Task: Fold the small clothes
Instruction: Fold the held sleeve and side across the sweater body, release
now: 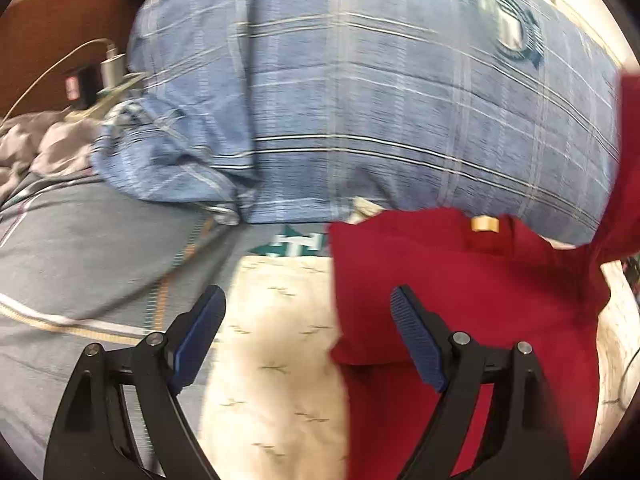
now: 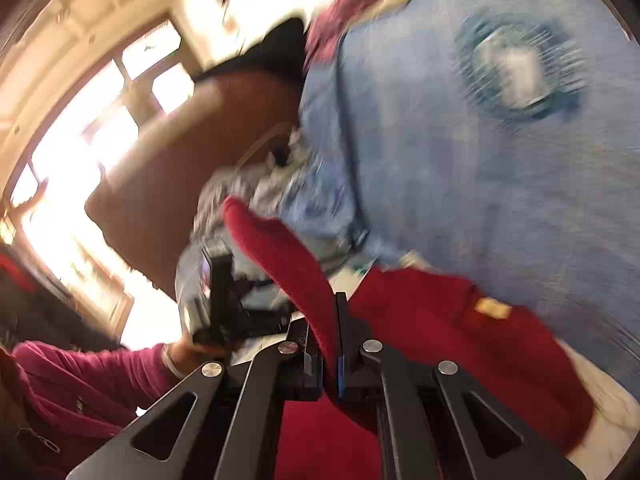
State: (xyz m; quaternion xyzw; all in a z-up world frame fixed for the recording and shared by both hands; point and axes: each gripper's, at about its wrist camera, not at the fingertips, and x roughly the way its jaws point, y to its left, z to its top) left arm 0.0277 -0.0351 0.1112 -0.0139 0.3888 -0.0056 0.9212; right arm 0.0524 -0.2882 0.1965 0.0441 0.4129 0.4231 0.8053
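Note:
A small red garment (image 1: 460,292) with a tan neck label lies on the cream bedspread (image 1: 276,344), one edge folded straight. My left gripper (image 1: 308,300) is open and empty just above the bed, its right finger over the red cloth's left part. My right gripper (image 2: 330,332) is shut on a raised flap of the red garment (image 2: 460,332), which sticks up between the jaws. The left gripper's body and the hand that holds it (image 2: 212,300) show in the right wrist view.
A large blue plaid pillow (image 1: 380,92) with a round teal emblem lies just behind the garment. A grey-blue blanket (image 1: 88,248) is at the left. A charger and cable (image 1: 108,68) sit by the brown headboard (image 1: 56,20). Bright windows (image 2: 80,152) are at the left.

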